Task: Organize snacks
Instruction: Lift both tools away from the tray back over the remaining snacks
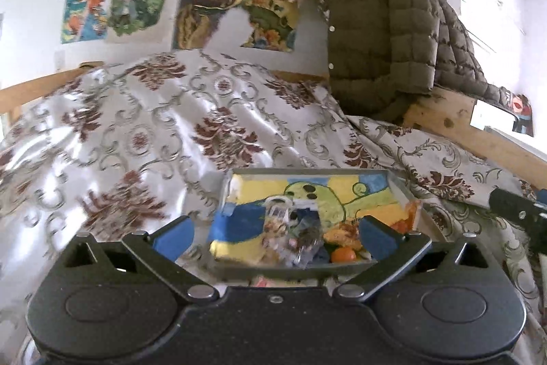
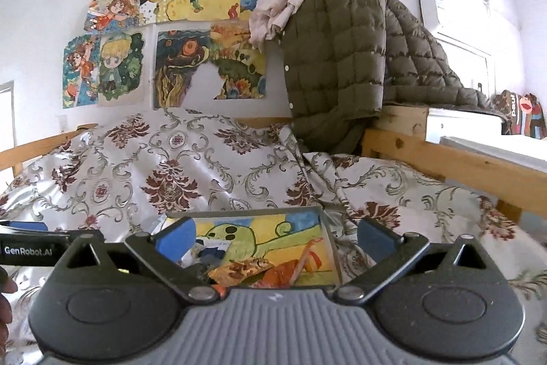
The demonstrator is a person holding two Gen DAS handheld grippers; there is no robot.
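Snacks sit gathered in the tray; both grippers hang released above it.

The tray (image 1: 403,190), lined with a painted sheet, lies on the patterned quilt (image 1: 143,132), and the snacks (image 1: 301,235) are heaped at its near end: clear wrappers, an orange packet (image 2: 283,272) and a small orange fruit (image 1: 343,255). The far half of the tray is bare. The left gripper (image 1: 275,233) and right gripper (image 2: 275,236) both stand spread wide with nothing between the pads, above the tray and not touching it. By my reading the collecting is largely done; any sorting within the heap is left, and whether snacks lie outside the tray I cannot tell. A puffy green coat (image 2: 335,57) hangs over the wooden bed frame (image 2: 444,156) behind, drawings (image 2: 177,33) cover the wall, and the left tool's arm (image 2: 30,248) crowds the right view's edge. Nothing blocks the tray.
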